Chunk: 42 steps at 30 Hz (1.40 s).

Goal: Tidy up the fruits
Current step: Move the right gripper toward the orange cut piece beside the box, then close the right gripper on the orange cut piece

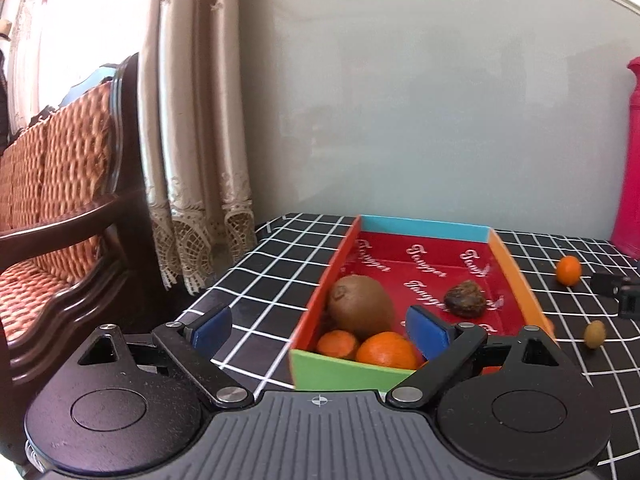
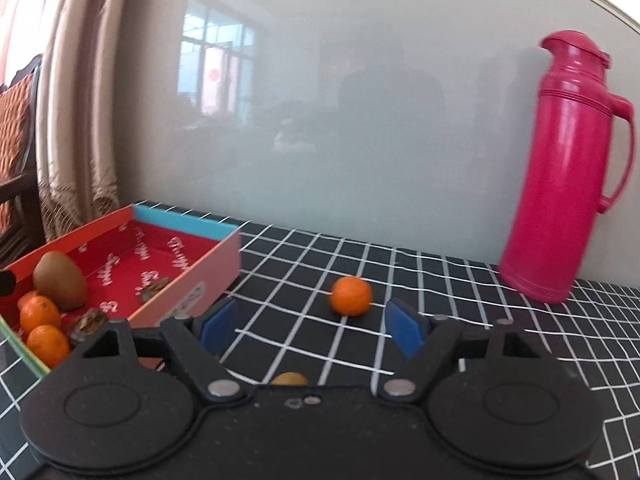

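while most fruit already lies in the red box (image 2: 188,280) near the table's left edge, the right tongs (image 2: 310,326) stand apart and empty, facing a loose orange (image 2: 351,295) mid-table. next: advance and close on it. left tongs (image 1: 320,330) hang apart, empty, over the box's near end. the box's script lettering is not readable.

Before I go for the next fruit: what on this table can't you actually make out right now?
- Small yellow-brown fruit, right wrist view: mostly hidden behind the right gripper body.
- Dark wrinkled item in the box, left wrist view: too blurred to identify.
- Pink thermos, left wrist view: cut off by the right edge.
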Each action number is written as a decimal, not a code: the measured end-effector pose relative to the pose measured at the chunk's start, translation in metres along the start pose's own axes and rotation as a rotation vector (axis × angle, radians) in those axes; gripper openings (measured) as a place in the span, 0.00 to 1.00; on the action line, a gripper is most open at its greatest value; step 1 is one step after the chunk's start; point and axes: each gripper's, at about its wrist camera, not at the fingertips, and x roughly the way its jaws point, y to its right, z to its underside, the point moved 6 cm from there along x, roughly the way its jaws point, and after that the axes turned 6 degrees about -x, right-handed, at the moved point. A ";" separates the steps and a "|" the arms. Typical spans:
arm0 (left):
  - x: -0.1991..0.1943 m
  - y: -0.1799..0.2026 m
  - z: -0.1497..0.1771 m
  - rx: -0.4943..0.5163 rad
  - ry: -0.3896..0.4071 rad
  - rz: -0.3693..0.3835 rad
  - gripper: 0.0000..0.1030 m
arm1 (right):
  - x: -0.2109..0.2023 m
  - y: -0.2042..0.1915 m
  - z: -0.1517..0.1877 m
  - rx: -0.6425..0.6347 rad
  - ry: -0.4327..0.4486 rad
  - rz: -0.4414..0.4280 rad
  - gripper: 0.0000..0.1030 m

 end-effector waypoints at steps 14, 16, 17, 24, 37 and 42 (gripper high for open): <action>0.004 -0.029 -0.002 -0.028 -0.002 -0.035 0.90 | 0.024 -0.044 0.008 -0.061 -0.080 -0.093 0.58; 0.004 -0.031 -0.002 -0.029 -0.003 -0.035 0.90 | 0.024 -0.048 0.008 -0.062 -0.083 -0.107 0.55; 0.004 -0.031 -0.002 -0.029 -0.003 -0.035 0.90 | 0.024 -0.050 0.009 -0.066 -0.085 -0.113 0.55; 0.004 -0.033 -0.002 -0.028 -0.007 -0.034 0.90 | 0.028 -0.051 0.013 -0.060 -0.116 -0.147 0.49; 0.008 -0.028 -0.001 -0.015 -0.017 -0.037 0.90 | 0.041 -0.051 0.025 -0.091 -0.158 -0.219 0.48; 0.008 -0.020 0.000 0.007 -0.020 -0.028 0.90 | 0.049 -0.053 0.024 -0.079 -0.167 -0.261 0.33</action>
